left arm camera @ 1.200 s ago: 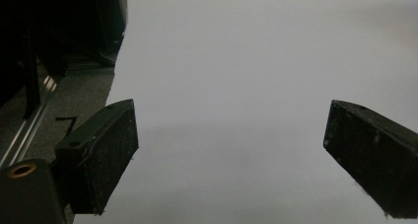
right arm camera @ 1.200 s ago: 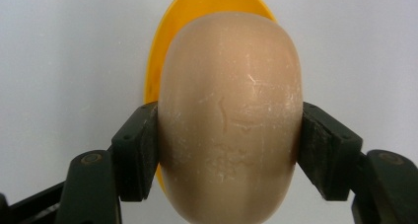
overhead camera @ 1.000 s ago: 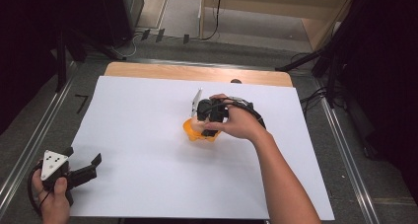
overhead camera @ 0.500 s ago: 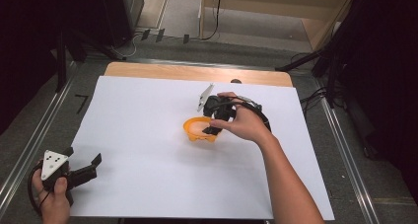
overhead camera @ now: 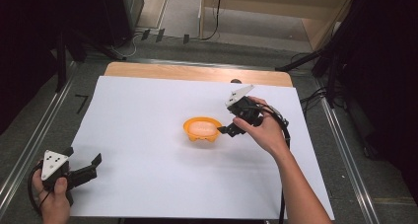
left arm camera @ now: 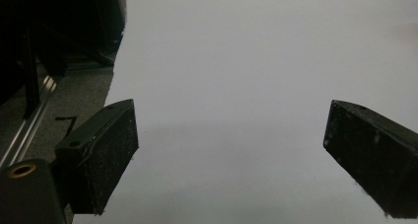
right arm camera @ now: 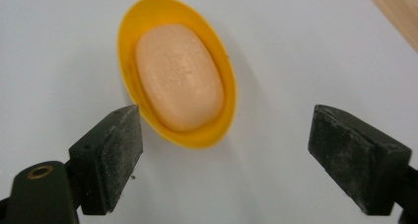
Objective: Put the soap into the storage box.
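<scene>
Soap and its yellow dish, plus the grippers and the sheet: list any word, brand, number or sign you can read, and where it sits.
No readable text.
Soap: faint raised texture on top, too soft to read.
Yellow dish: plain.
Grey plate on the left gripper: black dots, no letters.
White sheet: blank.
Floor left of the table: an angular black mark, not a letter or figure.

big white sheet covers most of the wooden bench, bare wood strip at the far edge, cables on the floor beyond.
</scene>
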`<control>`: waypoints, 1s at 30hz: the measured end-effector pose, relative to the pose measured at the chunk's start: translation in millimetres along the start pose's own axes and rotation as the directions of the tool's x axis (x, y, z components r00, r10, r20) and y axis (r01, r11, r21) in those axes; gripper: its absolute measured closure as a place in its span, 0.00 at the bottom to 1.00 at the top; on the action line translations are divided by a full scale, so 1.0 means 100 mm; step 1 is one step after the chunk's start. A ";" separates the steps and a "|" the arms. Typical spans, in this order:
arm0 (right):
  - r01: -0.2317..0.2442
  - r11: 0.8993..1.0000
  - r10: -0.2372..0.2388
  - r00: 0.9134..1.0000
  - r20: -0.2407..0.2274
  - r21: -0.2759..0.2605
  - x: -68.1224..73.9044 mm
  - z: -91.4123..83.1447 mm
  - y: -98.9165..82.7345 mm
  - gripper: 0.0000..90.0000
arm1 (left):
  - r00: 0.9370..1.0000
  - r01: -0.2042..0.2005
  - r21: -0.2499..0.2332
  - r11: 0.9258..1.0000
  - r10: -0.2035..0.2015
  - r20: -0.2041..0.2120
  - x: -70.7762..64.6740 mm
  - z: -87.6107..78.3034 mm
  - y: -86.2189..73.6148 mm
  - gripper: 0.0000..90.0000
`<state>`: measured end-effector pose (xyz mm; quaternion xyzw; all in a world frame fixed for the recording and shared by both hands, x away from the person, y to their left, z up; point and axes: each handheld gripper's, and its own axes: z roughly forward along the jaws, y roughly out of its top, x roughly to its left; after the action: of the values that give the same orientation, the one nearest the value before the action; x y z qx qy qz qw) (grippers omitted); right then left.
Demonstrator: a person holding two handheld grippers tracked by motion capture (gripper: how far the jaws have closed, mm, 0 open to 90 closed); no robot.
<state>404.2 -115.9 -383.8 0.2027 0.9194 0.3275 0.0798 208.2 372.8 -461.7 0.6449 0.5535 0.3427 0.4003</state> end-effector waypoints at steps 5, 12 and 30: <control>-0.076 0.997 0.077 0.995 0.065 -0.017 -0.01 -0.06 -0.18 0.15 | 1.000 -0.001 0.000 1.000 0.001 0.000 0.00 0.00 0.00 0.08; -0.149 0.987 0.155 0.981 0.118 -0.061 -0.02 -0.16 -0.44 0.15 | 1.000 -0.003 0.002 1.000 0.003 -0.001 0.00 0.00 0.00 0.08; -0.229 0.963 0.258 0.934 0.246 -0.139 0.04 -0.26 -1.06 0.14 | 1.000 -0.001 -0.001 1.000 0.001 -0.005 0.00 0.00 0.00 0.08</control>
<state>359.3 -203.3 -430.6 0.3520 0.8495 0.3544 0.1700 208.1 372.6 -461.7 0.6442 0.5541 0.3447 0.3990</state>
